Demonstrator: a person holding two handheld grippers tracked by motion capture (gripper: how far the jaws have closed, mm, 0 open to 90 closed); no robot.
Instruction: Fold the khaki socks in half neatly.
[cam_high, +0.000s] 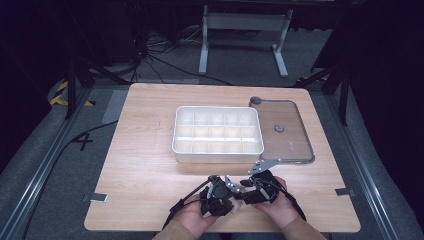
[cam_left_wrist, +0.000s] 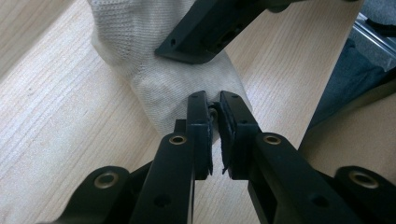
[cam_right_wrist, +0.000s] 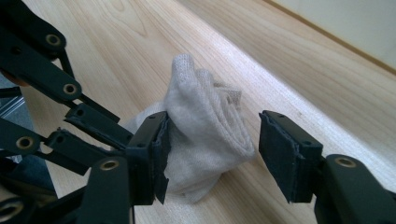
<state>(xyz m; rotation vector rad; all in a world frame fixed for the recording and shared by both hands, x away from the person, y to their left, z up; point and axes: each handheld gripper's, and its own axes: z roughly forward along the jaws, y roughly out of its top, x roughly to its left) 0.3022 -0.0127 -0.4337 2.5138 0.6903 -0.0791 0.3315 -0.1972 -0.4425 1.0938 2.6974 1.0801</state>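
Pale wooden table (cam_high: 150, 165), near edge: white sock (cam_right_wrist: 205, 140) pinched in left gripper (cam_left_wrist: 214, 109), seemingly by a fold; right gripper (cam_right_wrist: 212, 140) spread wide around it, one pad perhaps touching.

In the high view the sock (cam_high: 238, 204) is mostly hidden between the left gripper (cam_high: 226, 196) and right gripper (cam_high: 247, 192), too small to tell how it is held. In the left gripper view the sock's upper end runs off the top edge, partly covered by the other gripper's jaw.
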